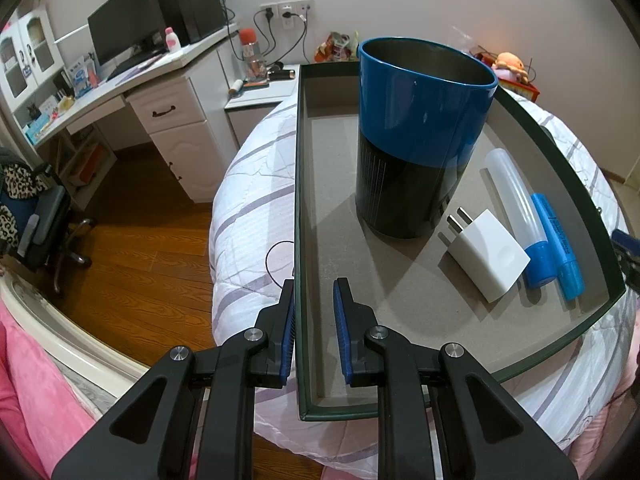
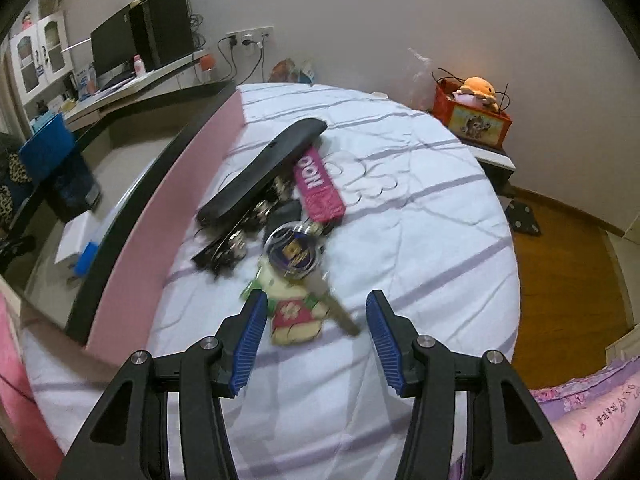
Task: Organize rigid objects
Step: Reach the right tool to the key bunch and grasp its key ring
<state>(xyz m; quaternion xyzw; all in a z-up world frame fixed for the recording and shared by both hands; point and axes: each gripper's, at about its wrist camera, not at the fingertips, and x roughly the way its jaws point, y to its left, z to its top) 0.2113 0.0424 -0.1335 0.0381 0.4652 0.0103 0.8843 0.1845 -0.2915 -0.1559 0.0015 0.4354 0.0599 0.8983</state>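
A shallow tray (image 1: 440,320) with a dark rim and grey floor rests on a bed covered by a white quilt (image 2: 420,208) with lilac stripes. Inside the tray, a tall blue-and-black canister (image 1: 416,140) stands upright and open-topped; just beside it lie a white plug adapter (image 1: 486,256), a translucent tube with a blue cap (image 1: 516,216) and a blue marker (image 1: 558,244), the tube and marker side by side near the tray's right wall.

The left hand-held gripper (image 1: 314,328) straddles the tray's left wall, one pad outside the rim and one inside, spread a little with a gap still visible on the inner side.

On the quilt to the right of the tray, a cluttered bunch sits together: a long black case (image 2: 260,176), a pink fabric tag (image 2: 318,188), a round blue badge (image 2: 292,252), a key (image 2: 336,304) and a small doll charm in a red dress (image 2: 296,316), with blurred metal pieces beneath the case. The right hand-held gripper (image 2: 316,340) hangs low over this bunch, fingers wide apart, the doll charm and key blade lying between them; contact cannot be judged.

A white worktop (image 1: 132,76) with a monitor (image 1: 124,28) stands beyond the bed.
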